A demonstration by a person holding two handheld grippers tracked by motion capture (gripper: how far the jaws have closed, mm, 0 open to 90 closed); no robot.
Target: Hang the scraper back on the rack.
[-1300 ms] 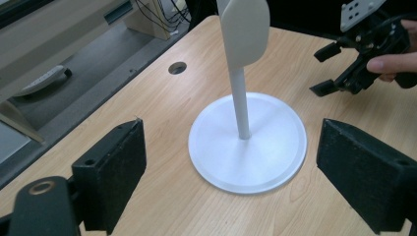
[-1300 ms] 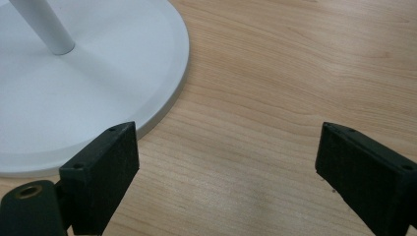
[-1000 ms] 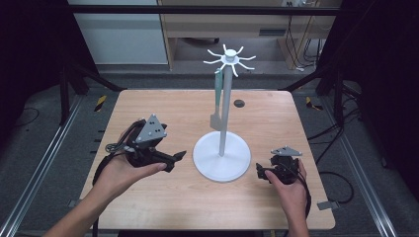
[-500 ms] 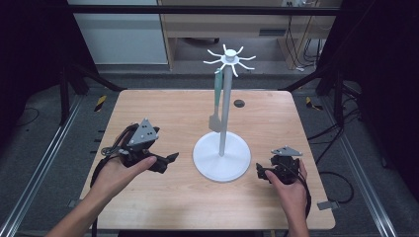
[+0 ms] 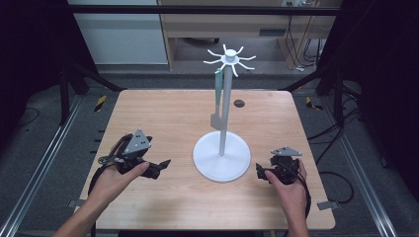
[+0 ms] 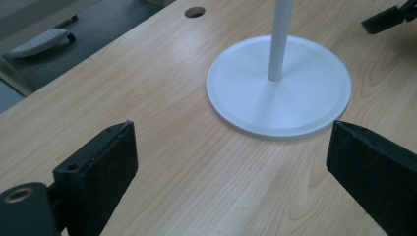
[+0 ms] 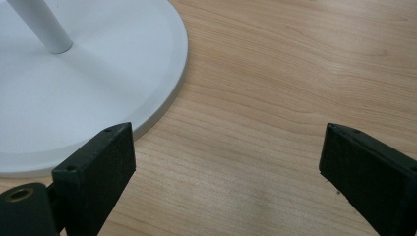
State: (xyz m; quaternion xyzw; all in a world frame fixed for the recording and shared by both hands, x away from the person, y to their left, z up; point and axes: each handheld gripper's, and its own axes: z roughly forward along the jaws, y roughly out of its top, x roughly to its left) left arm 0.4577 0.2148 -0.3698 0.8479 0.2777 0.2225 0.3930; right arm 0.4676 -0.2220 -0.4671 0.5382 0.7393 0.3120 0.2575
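This looks like a lab or test workspace: a bare wooden table [image 5: 163,118] stands inside a black metal frame [image 5: 207,9] on grey carpet. Cables [image 5: 304,49] trail under a desk [image 5: 232,22] behind, and yellow-black hazard tape [image 5: 100,102] marks the floor.

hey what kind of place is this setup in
Probably a lab or workshop recording station: a bare wooden table boxed in by a dark metal frame, cables on the floor behind, and a person holding a claw in each hand.

stand [image 5: 222,153] mid-table [image 5: 163,113], claws flanking
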